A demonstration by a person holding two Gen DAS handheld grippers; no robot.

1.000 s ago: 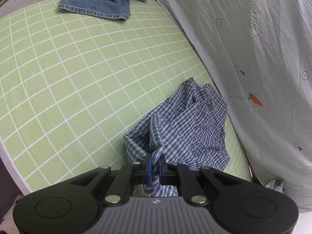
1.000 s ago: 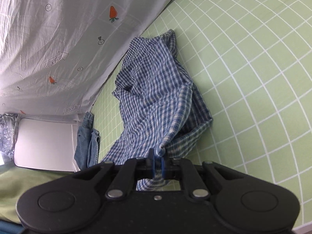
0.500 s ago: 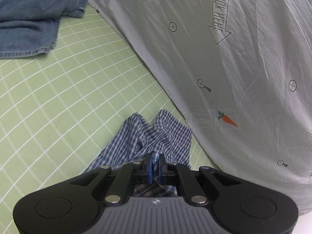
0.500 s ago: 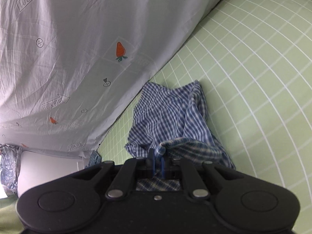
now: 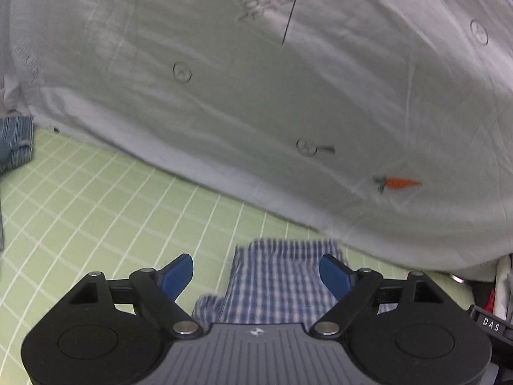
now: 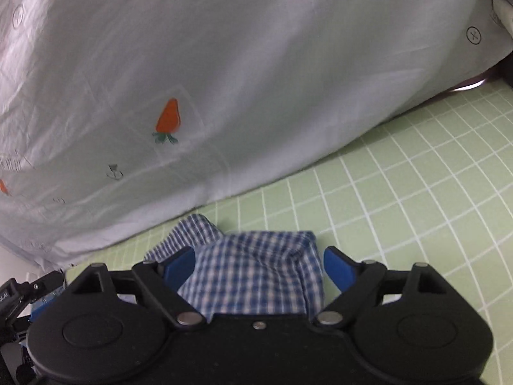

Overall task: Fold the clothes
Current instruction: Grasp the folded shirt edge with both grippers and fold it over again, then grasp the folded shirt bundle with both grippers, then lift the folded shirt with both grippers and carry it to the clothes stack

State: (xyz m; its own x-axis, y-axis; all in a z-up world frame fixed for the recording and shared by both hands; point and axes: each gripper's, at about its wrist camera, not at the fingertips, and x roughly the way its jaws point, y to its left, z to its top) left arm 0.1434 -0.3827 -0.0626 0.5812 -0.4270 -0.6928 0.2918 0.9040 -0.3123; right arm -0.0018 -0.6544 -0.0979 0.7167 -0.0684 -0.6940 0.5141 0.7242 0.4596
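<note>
Left gripper (image 5: 256, 272) points down at a slant toward the green grid sheet (image 5: 96, 211), body level in frame. Jaws are opening, blue pads (image 5: 176, 272) spread wide. The blue checked garment (image 5: 275, 282) lies on the sheet between and below the pads; neither pad presses it, so released.

Right gripper (image 6: 259, 268) has the same pose: tilted down, jaws opening, blue pads (image 6: 340, 271) far apart. Checked garment (image 6: 253, 272) sits bunched between them with a raised fold at its far edge; the left pad overlaps the cloth in frame, contact cannot be told, no pinch visible. Released.

The garment lies on the green grid sheet (image 6: 400, 192) near where the white printed cloth (image 5: 288, 96) meets it, just beside that hanging cloth.

Left wrist view only: a blue denim item (image 5: 14, 144) at the far left edge on the sheet, well apart from the checked garment; "DAS" lettering on a dark part (image 5: 490, 324) at lower right; an orange carrot print (image 5: 397, 183) lying sideways; part of an arrow and lettering print near the top; some cluttered items at the far right edge, too small to tell.

Right wrist view only: dark rig hardware (image 6: 19, 292) at lower left; upright carrot print (image 6: 168, 118) on the white cloth (image 6: 256, 64); a dark gap with a bright glint (image 6: 471, 85) at the cloth's right end; more bare green sheet stretching right.

Blur on the garment in the left view.
</note>
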